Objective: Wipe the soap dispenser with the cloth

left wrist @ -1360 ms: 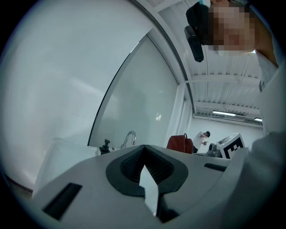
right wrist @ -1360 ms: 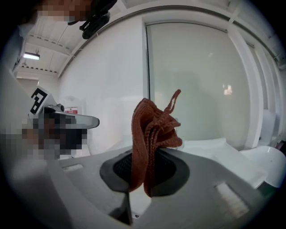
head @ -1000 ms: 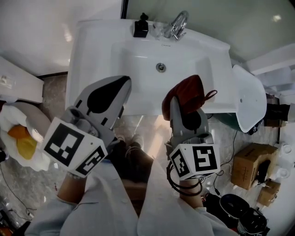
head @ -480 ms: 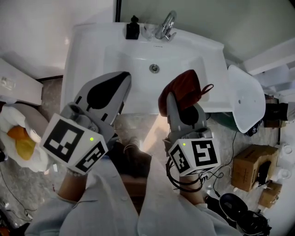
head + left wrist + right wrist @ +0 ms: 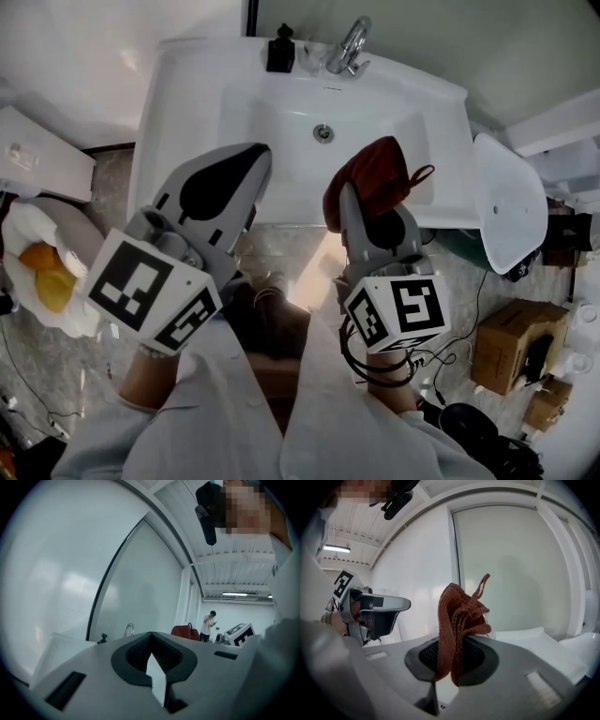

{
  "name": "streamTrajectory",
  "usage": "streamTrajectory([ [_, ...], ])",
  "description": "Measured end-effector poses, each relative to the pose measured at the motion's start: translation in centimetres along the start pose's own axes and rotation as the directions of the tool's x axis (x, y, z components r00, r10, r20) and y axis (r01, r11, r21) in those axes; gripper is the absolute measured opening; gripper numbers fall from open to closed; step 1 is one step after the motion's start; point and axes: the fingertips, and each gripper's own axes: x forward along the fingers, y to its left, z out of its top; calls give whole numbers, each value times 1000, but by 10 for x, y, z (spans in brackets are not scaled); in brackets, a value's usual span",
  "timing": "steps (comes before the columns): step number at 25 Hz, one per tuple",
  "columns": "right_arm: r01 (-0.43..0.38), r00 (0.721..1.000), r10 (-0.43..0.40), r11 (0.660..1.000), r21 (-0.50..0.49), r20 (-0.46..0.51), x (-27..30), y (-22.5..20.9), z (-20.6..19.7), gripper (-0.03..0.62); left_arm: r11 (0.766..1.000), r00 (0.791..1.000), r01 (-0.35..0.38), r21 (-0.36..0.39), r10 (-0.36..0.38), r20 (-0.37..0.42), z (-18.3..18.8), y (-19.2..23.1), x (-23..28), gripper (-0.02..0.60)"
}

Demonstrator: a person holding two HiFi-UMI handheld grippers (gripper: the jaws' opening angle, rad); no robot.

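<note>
Soap dispenser [image 5: 279, 53]: small, black, at the top centre of the head view, on the back ledge of the white sink [image 5: 183, 122], just left of the faucet [image 5: 347, 47]. Nothing touched it. Both grippers were well apart from it, low over the sink's near edge.

Cloth [image 5: 382, 180]: rust-red knit, centre-right of frame, bunched upright in the right gripper [image 5: 352, 204]. Its fingers [image 5: 480, 660] were clamped on the lower folds, while the top and a loop stood free. It was likely held this way to offer a padded face for wiping.

Left gripper [image 5: 251, 161]: centre-left, fingers [image 5: 136, 656] pressed together on nothing. It was probably idle, or kept spare to steady the bottle. Wiping had not yet begun.
</note>
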Motion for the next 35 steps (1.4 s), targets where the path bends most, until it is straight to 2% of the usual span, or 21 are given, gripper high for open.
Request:
streamTrajectory([
  [11, -22, 1000, 22, 1000, 16, -9, 0, 3, -5, 55, 1000, 1000, -7, -5, 7, -5, -5, 0, -2, 5],
  [19, -12, 1000, 11, 999, -32, -19, 0, 5, -5, 54, 1000, 1000, -8, -7, 8, -3, -6, 1, -3, 5],
  [35, -6, 998, 8, 999, 33, -65, 3, -4, -22, 55, 1000, 1000, -15, -18, 14, -9, -10, 1, -1, 5],
])
